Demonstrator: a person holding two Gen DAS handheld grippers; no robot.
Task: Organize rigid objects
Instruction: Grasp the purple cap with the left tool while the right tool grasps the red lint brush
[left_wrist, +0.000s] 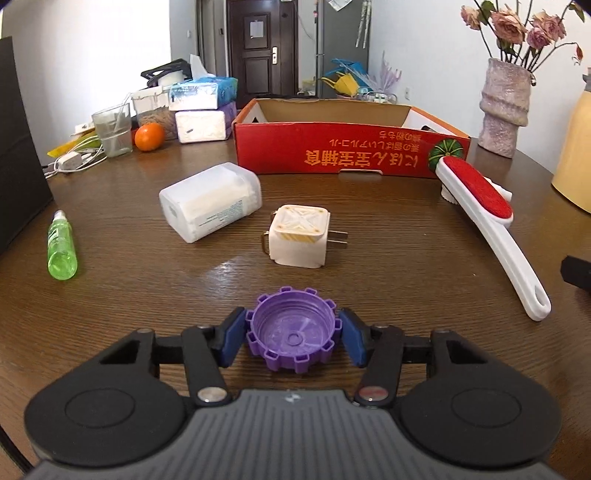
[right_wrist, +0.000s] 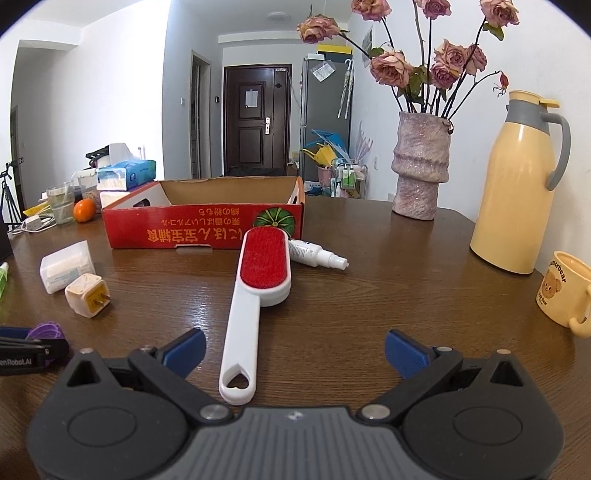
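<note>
My left gripper (left_wrist: 293, 334) clamps the purple cap (left_wrist: 293, 330).
My right gripper (right_wrist: 293, 349) gapes over the lint brush (right_wrist: 255, 295) handle, near the red box (right_wrist: 203, 221).

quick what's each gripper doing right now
left gripper: closed around the purple cap, pads at its sides.
right gripper: open, holding nothing; the lint brush handle lies between its fingers.

Light is being reflected by the glossy wood-grain table (left_wrist: 388, 258), while a ridged purple plastic cap (left_wrist: 293, 332), a smooth white plastic brush (right_wrist: 255, 291) padded with red cloth, and a matt printed cardboard box (left_wrist: 343, 151) are being shown.
</note>
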